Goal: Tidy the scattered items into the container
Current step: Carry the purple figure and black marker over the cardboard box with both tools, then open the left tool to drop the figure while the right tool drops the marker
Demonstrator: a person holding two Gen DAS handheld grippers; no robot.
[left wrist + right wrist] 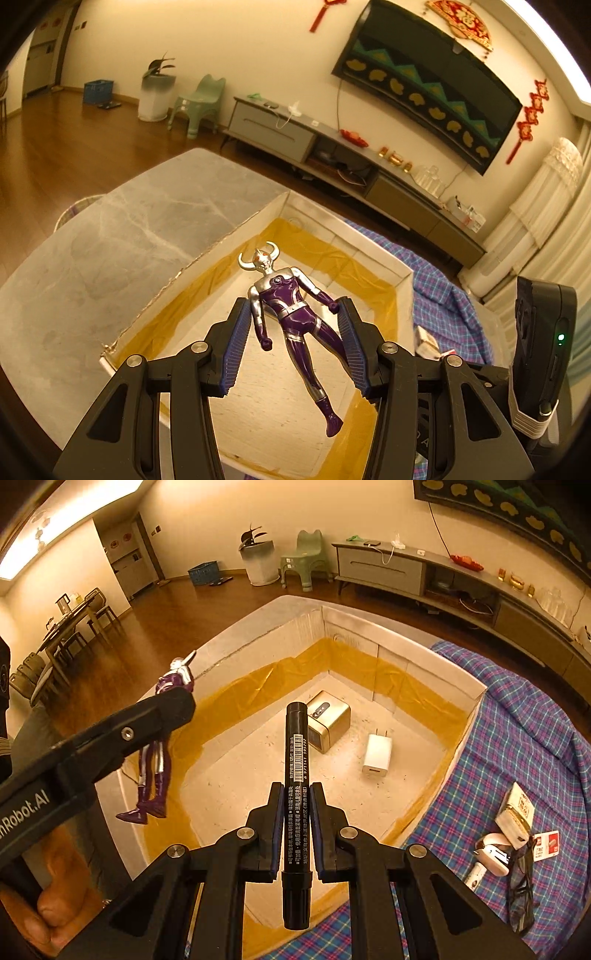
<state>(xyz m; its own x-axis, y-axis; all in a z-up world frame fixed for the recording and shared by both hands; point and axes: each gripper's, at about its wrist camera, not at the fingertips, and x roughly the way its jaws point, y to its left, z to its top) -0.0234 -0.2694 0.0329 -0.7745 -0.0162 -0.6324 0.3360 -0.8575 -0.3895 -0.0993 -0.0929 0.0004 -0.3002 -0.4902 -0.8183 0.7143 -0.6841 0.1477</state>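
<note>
A purple and silver horned toy figure (pixel 291 314) hangs between the fingers of my left gripper (pixel 293 314), over the white foam box (pixel 369 243) with yellow tape inside. The jaws stand wide and touch its arms; the figure hangs in the air. The right wrist view shows the same figure (pixel 162 746) at the box's left wall beside the left gripper. My right gripper (pixel 297 794) is shut on a black marker (pixel 296 775), held above the box (pixel 476 698). Inside the box lie a gold case (pixel 328 722) and a white charger (pixel 377 755).
The box stands on a blue plaid cloth (pixel 517 746). On the cloth to the right lie a small carton (pixel 515 812), a white stapler-like item (pixel 491 853), a red-and-white card (pixel 546 843) and dark glasses (pixel 521 890). A grey marble table (pixel 110 251) is left of the box.
</note>
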